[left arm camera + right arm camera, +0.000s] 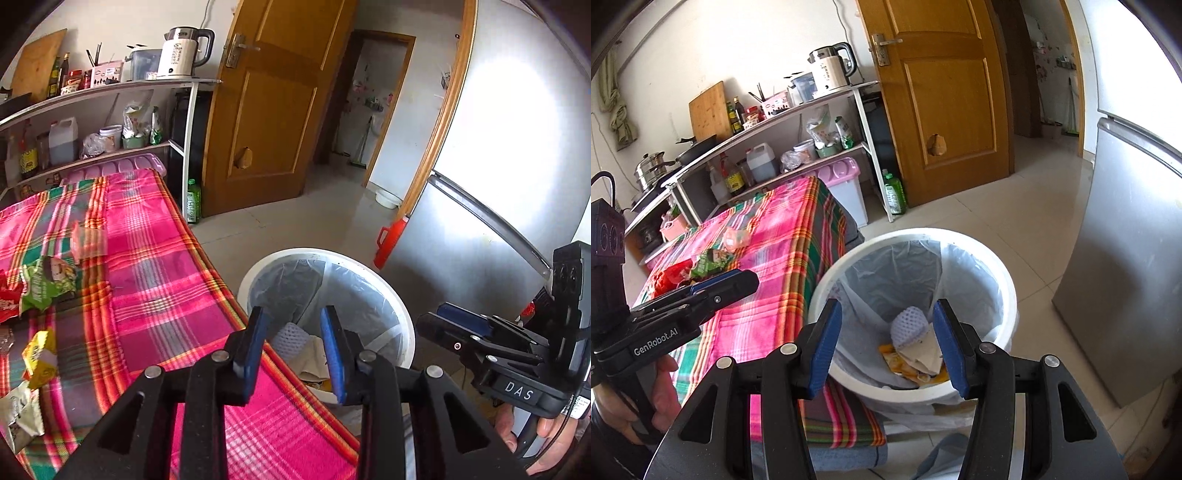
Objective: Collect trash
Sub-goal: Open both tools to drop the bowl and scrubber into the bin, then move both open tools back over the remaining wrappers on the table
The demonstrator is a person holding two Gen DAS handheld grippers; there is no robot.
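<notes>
A white bin [403, 317] [827, 280] with a clear liner stands on the floor at the table's corner. It holds a white foam net [909, 325], paper and a yellow wrapper [897, 360]. My left gripper [293, 325] hangs open and empty over the table edge and the bin's near rim. Above the bin's mouth my right gripper [886, 314] is also open and empty. On the pink plaid cloth [159, 258] lie a green wrapper [48, 280] [711, 264], a red wrapper [9, 302], a yellow wrapper [40, 360], a pale packet [20, 417] and a pinkish box [86, 240].
A silver fridge [1126, 258] stands right of the bin, with a red container [388, 243] at its foot. Behind the table is a shelf [110, 88] with a kettle [184, 51] and bottles. A green bottle [192, 201] and a wooden door [273, 110] are beyond.
</notes>
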